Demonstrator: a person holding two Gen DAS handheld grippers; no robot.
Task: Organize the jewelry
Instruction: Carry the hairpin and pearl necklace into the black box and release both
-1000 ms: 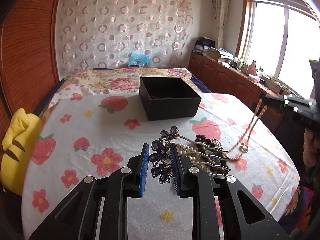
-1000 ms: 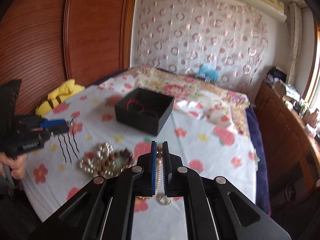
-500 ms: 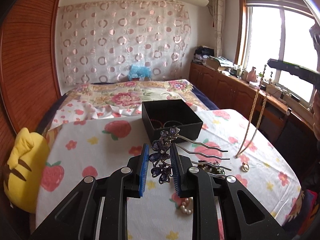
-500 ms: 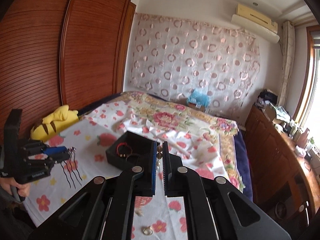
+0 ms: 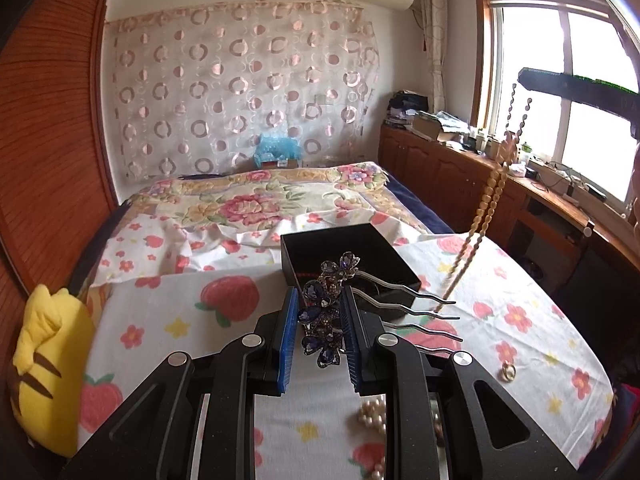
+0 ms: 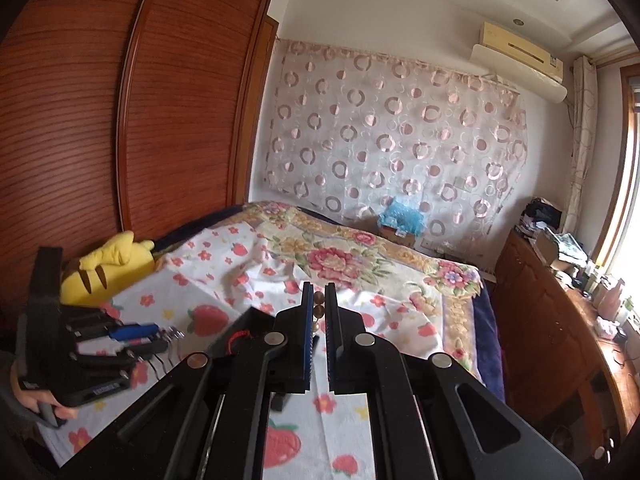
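left fingers point(image 5: 320, 334) clamp jewelled purple hair comb point(image 5: 326, 312); right fingers point(image 6: 319, 334) pinch round-beaded necklace point(image 5: 486, 208).

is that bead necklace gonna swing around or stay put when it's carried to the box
Probably swings: the bead necklace hangs limp in a long doubled strand from the right gripper, so it looks floppy. Its low end likely drags or snags near the black box.

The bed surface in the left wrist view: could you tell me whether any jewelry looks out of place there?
Yes. A small gold ring lies alone on the strawberry sheet, apart from the black box, and loose pearls sit on the sheet beneath the left claw.
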